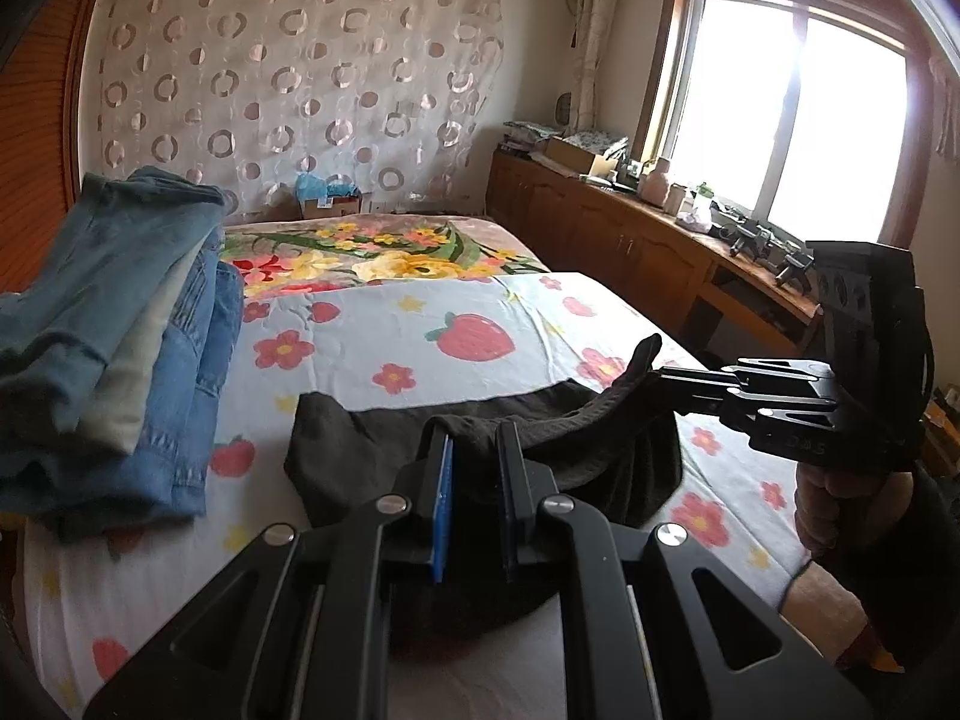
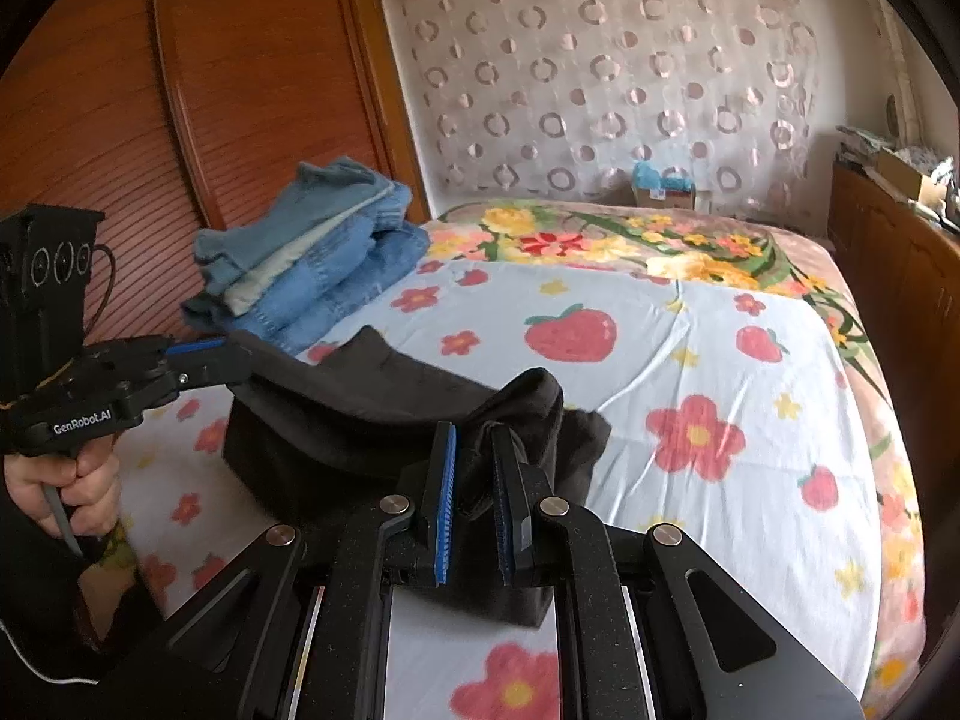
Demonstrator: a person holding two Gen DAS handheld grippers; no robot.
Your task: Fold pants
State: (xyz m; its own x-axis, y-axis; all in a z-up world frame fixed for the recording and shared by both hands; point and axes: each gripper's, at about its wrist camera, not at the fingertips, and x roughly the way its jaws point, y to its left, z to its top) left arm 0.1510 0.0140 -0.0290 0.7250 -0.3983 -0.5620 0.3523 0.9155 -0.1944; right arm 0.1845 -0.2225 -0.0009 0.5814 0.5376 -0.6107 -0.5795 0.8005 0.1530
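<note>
Now dark pants hang pinched between both hand-held grippers

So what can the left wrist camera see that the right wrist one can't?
Only the left wrist view shows the bright window and the cluttered wooden counter under it. Only the right wrist view shows the ribbed wooden wardrobe door at full width. Both show the black pants pinched by the left gripper and right gripper, the stack of folded jeans, and the strawberry sheet.
</note>
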